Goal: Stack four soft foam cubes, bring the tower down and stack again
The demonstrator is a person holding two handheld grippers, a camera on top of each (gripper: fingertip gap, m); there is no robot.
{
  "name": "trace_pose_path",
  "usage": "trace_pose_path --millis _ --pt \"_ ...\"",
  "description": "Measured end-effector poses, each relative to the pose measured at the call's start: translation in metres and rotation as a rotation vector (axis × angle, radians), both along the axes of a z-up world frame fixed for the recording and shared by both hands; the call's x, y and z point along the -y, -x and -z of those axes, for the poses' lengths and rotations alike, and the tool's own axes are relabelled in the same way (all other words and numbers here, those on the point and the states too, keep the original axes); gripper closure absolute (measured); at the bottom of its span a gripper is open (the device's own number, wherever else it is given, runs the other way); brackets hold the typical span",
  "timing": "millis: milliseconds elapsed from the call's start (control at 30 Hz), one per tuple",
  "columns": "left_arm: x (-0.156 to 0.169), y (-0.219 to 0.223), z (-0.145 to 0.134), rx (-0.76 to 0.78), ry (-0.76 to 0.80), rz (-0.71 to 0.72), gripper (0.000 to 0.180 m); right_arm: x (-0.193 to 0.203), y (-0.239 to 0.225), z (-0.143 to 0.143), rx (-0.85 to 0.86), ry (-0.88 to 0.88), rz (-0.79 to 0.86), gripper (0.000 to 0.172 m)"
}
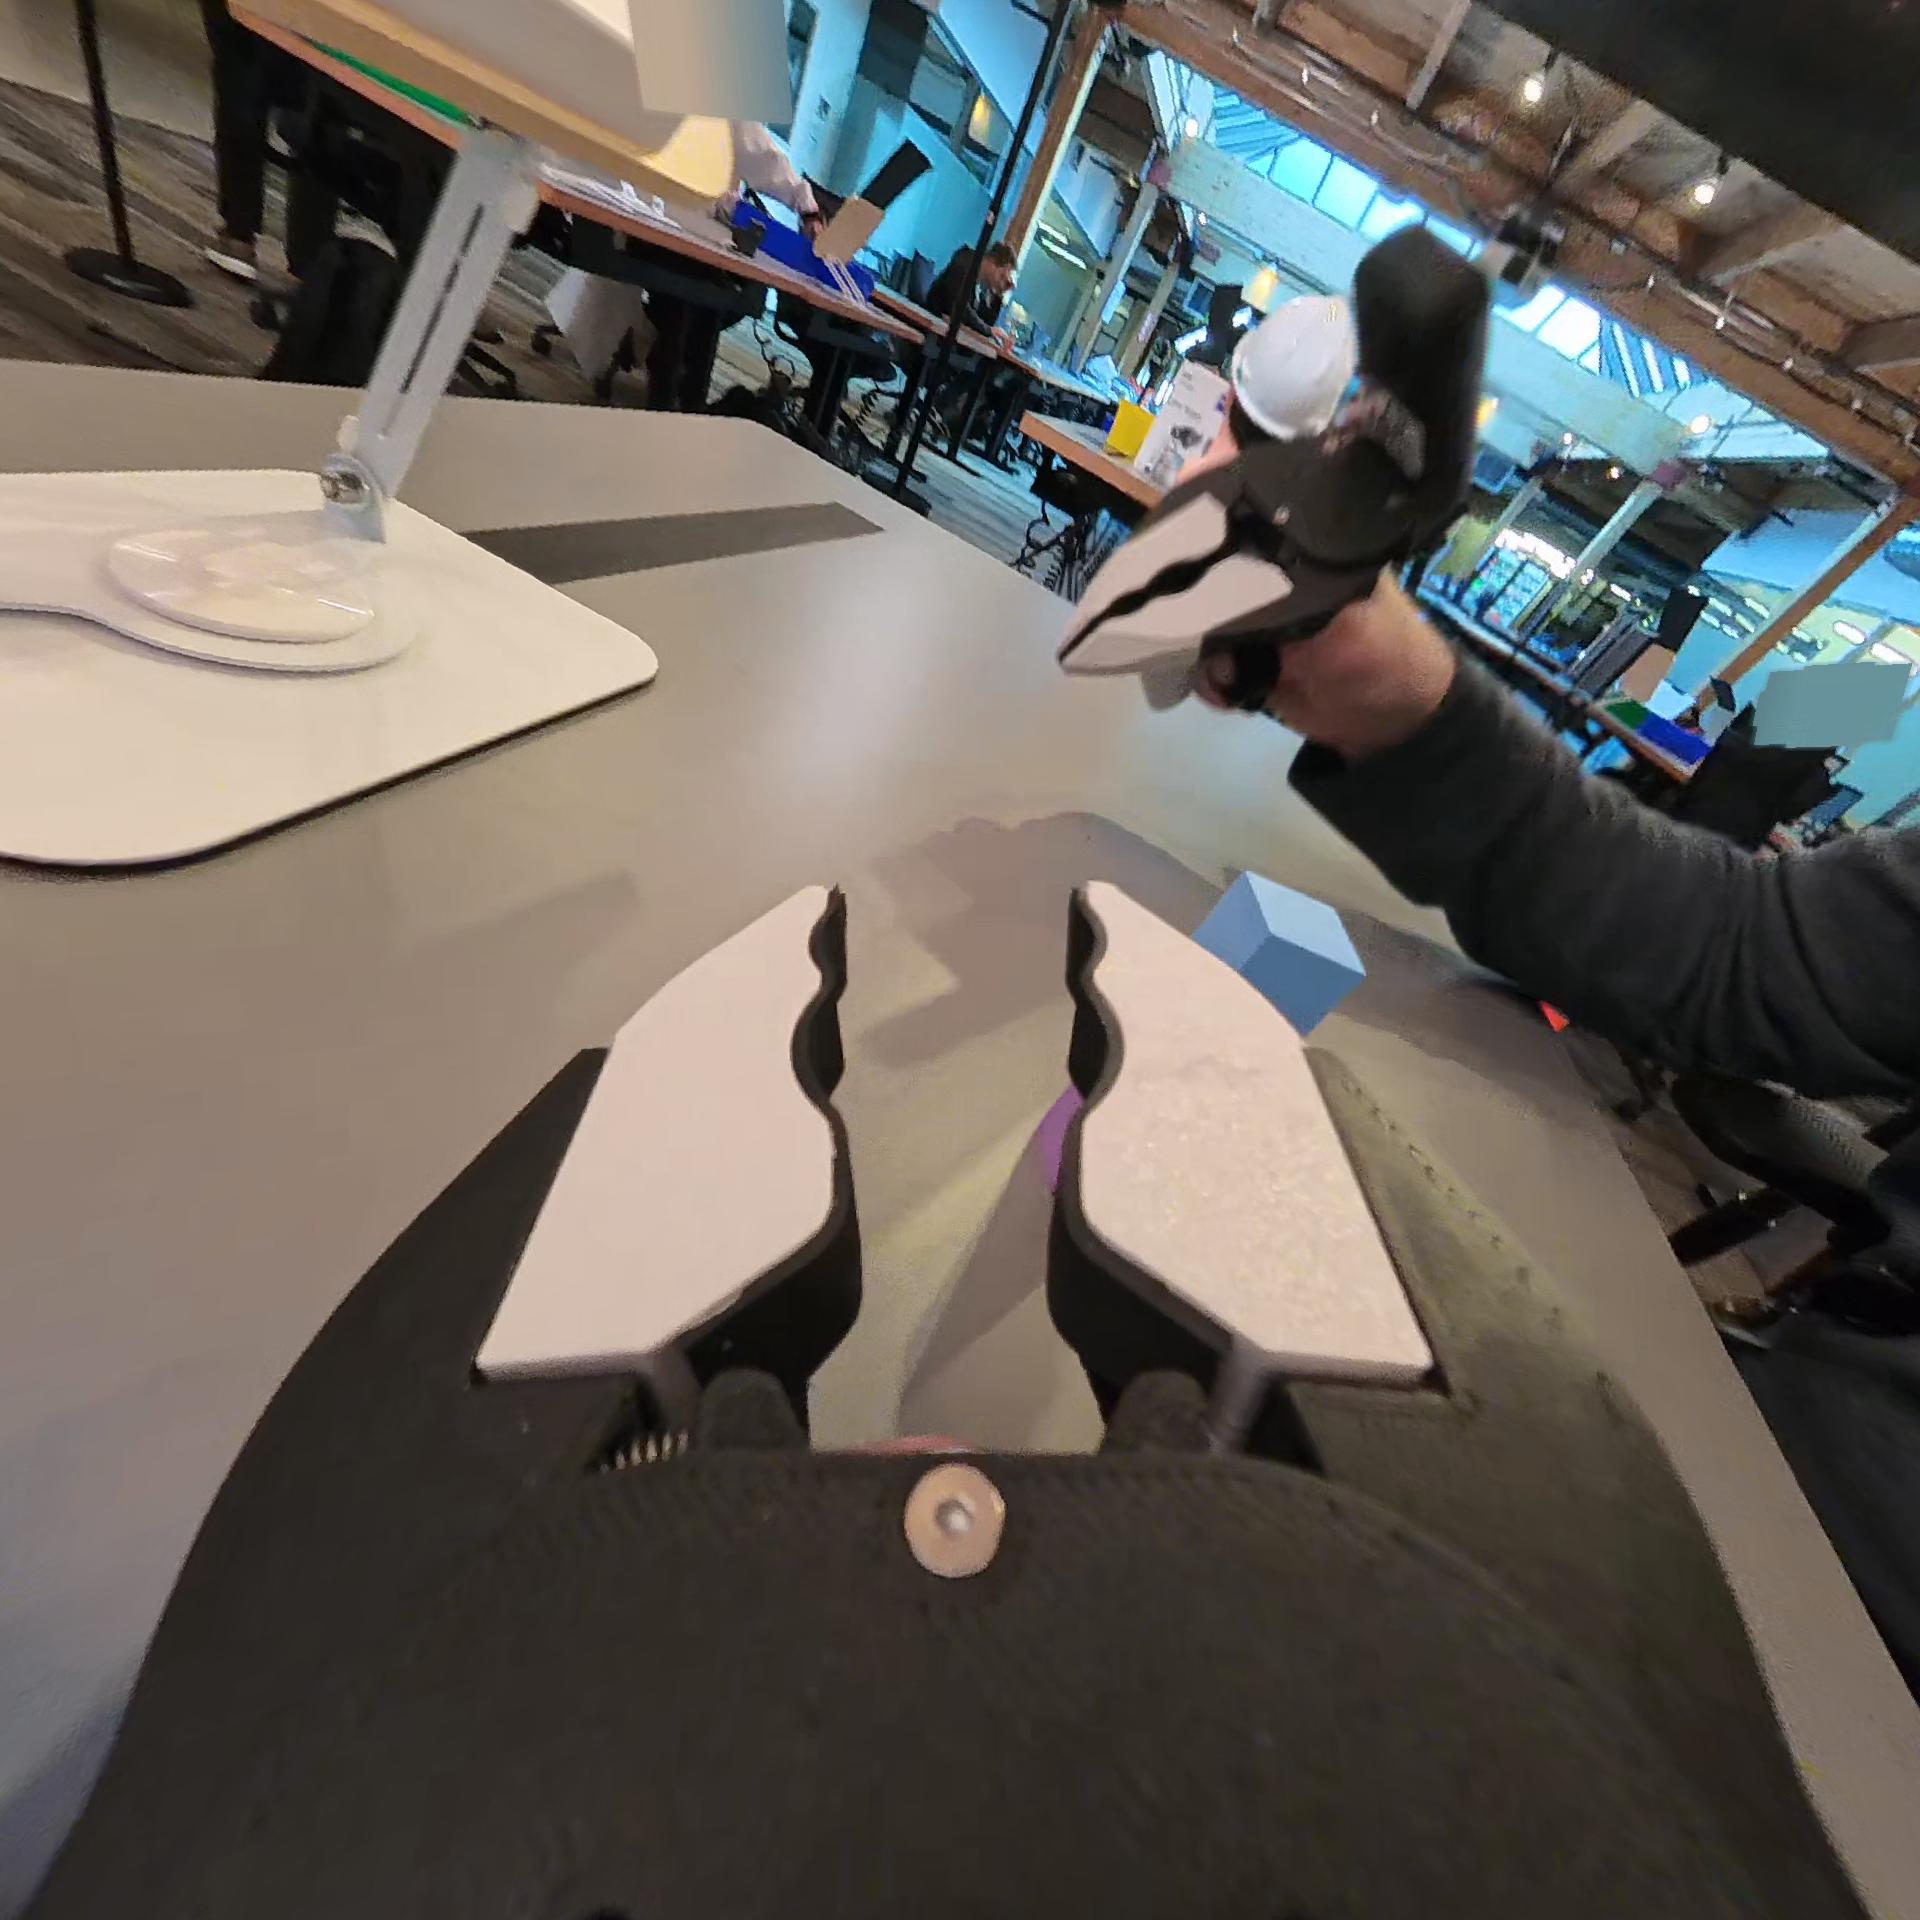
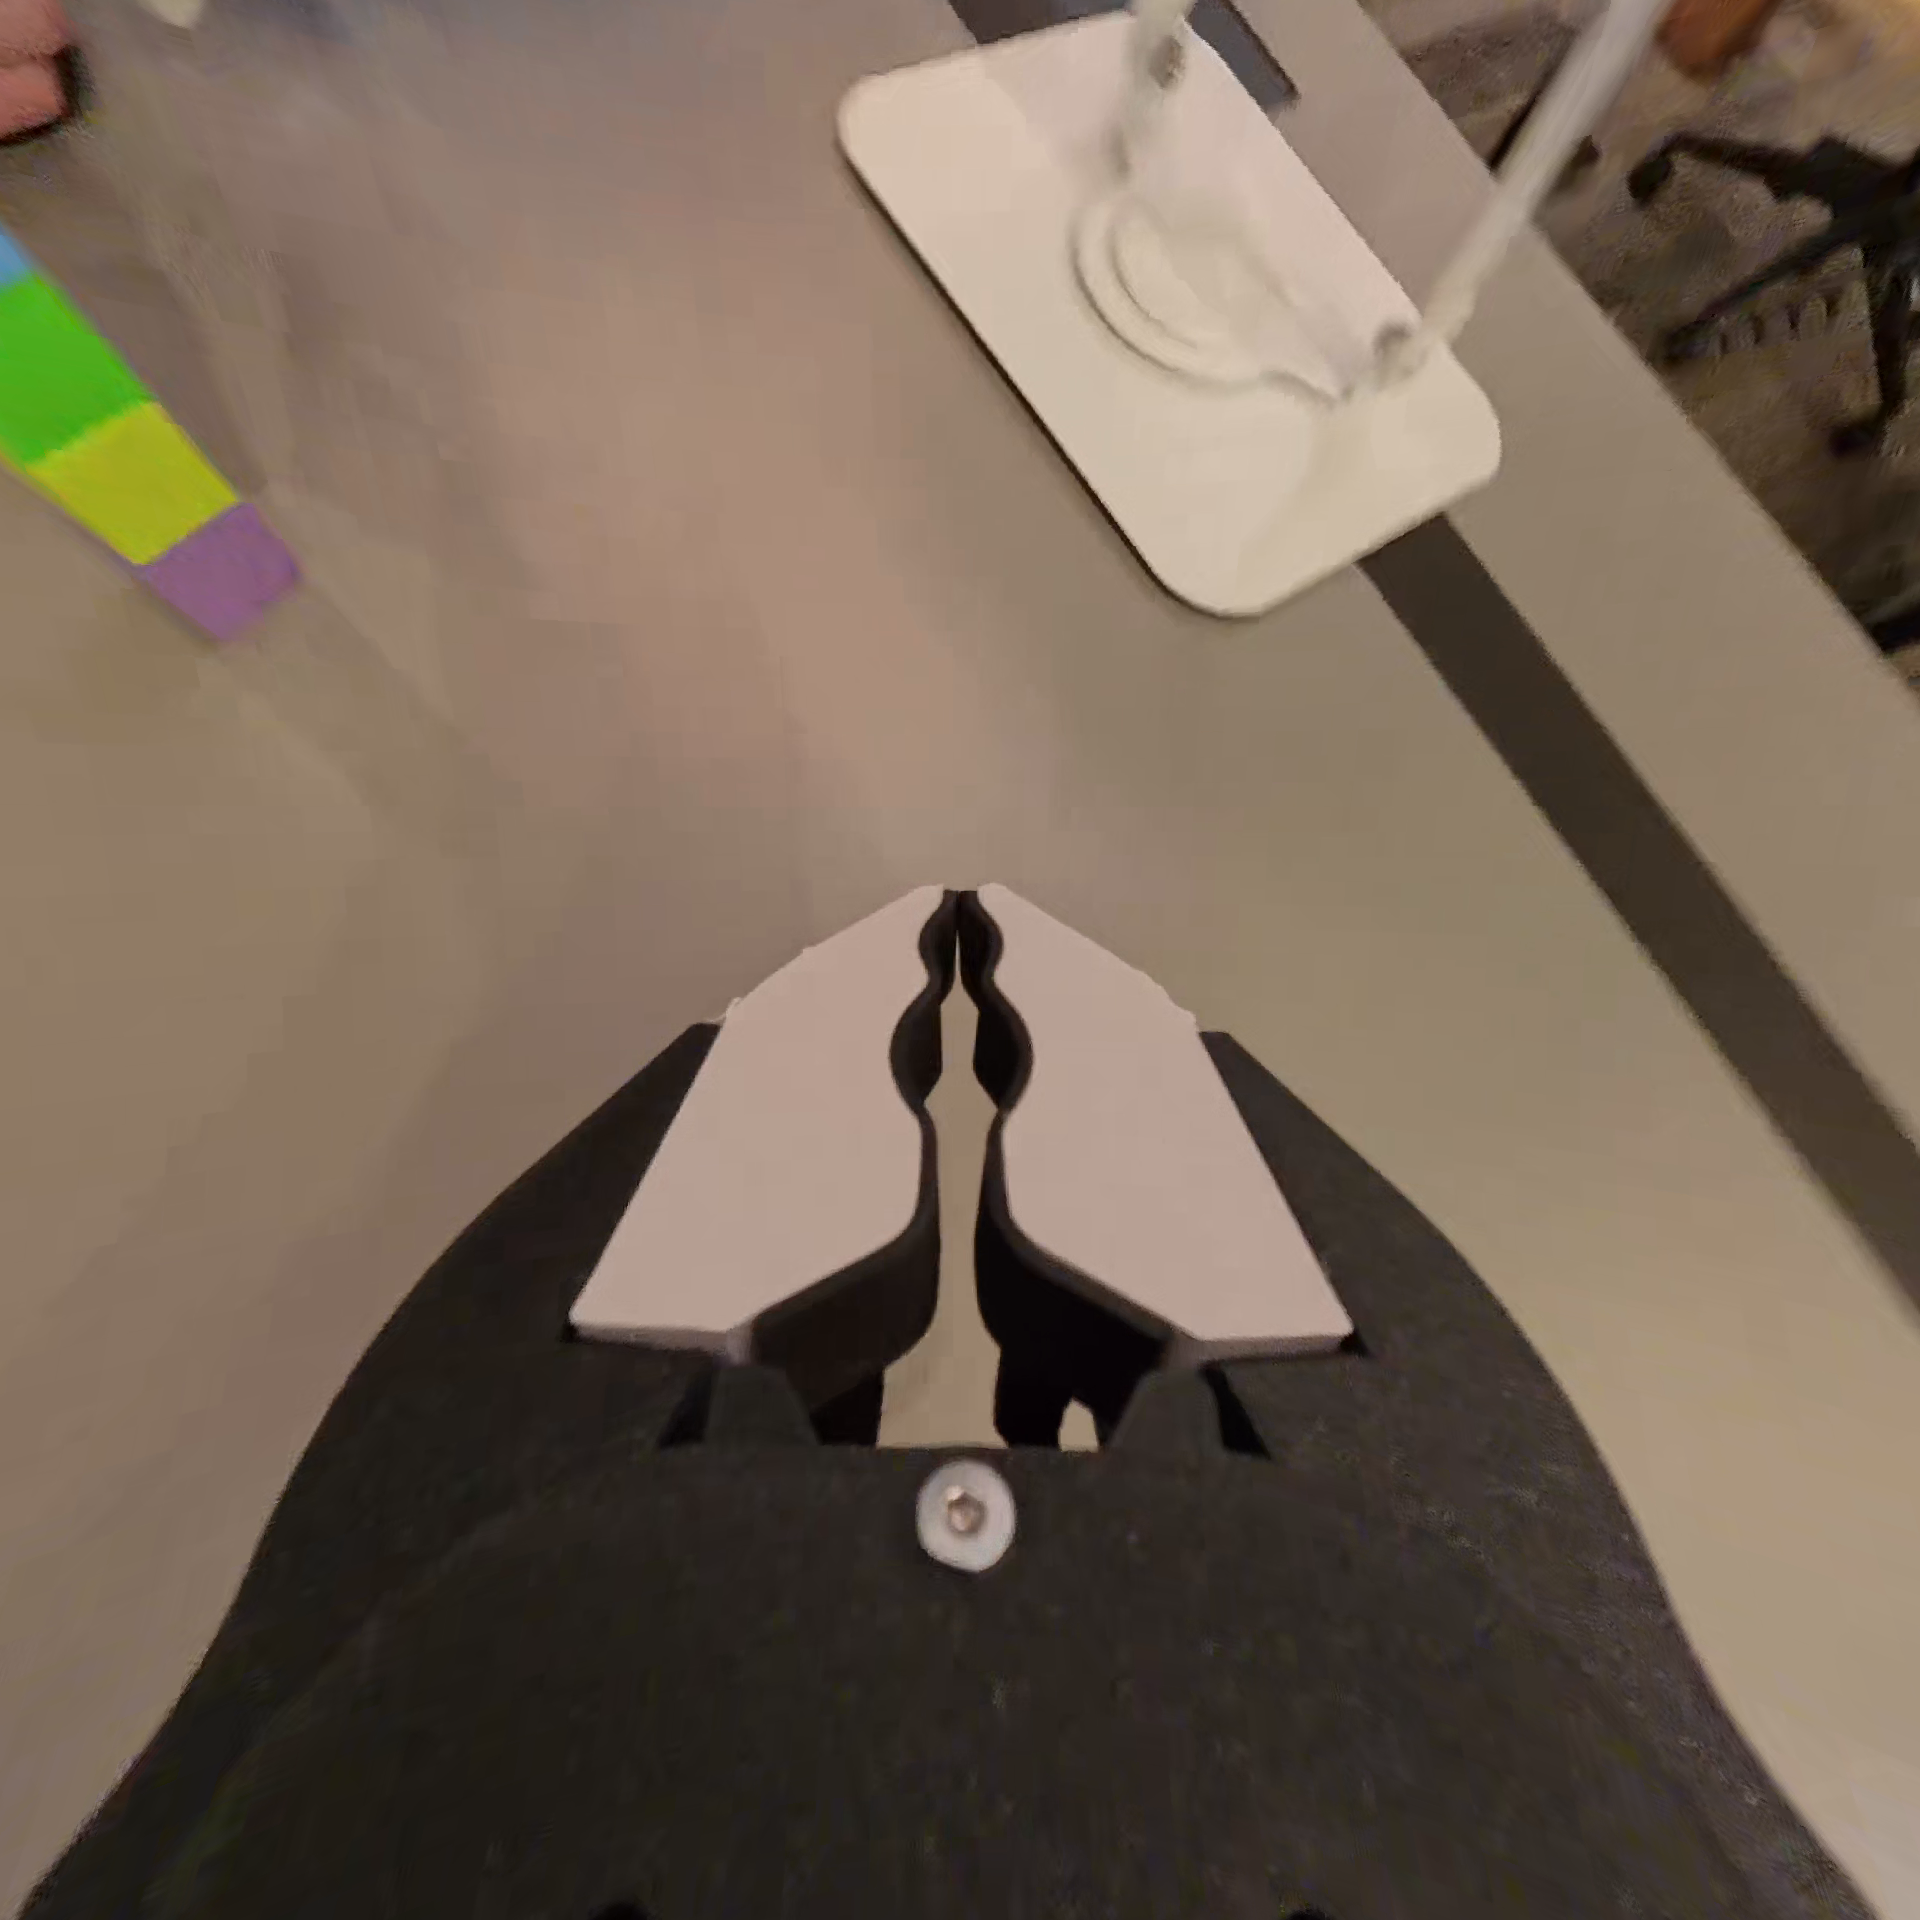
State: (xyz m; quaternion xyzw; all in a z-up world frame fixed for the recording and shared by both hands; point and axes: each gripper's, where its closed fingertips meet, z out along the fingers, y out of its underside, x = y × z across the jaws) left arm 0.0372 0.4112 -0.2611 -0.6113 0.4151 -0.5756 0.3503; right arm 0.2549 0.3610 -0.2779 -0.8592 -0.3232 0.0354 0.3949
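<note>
The stacked foam-cube tower (image 2: pixel 135 447) could be toppled sideways by the empty, parted left gripper (image 1: pixel 956 914) beside it; the right gripper (image 2: pixel 956 896) is closed, empty.

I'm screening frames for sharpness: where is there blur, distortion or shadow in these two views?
Left wrist view: wide-angle bending at the edges, soft shadows on the grey table, light blue foam cube fairly crisp. Right wrist view: motion-smeared white stand base and coloured foam cube stack; the right gripper stays sharp.

Cube (image 1: pixel 1288 951) on table (image 1: pixel 727 727), right of stand (image 1: pixel 260 623).
</note>
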Motion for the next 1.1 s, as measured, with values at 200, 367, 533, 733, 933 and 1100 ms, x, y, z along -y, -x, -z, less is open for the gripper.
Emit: trace_pose_path --millis 200,367,533,733,933,1100 --pt "-0.012 0.010 -0.009 0.070 0.014 -0.064 0.176 0.004 -0.038 0.031 -0.034 -0.163 0.092 0.171" --pt "-0.025 0.012 -0.002 0.001 -0.043 -0.176 0.180 0.001 -0.052 0.037 0.014 -0.167 0.114 0.171" --pt "-0.035 0.012 0.010 -0.153 -0.163 -0.357 0.180 0.002 -0.049 0.043 0.047 -0.174 0.106 0.171" --pt "-0.035 0.041 0.011 -0.199 -0.194 -0.565 0.180 0.002 -0.068 0.044 0.123 -0.188 0.135 0.172" --pt "-0.032 0.075 0.018 -0.326 -0.271 -0.716 0.180 0.003 -0.102 0.049 0.002 -0.144 0.248 0.172" --pt "-0.035 0.080 0.026 -0.468 -0.380 -0.773 0.180 0.003 -0.096 0.050 -0.003 -0.133 0.228 0.172"
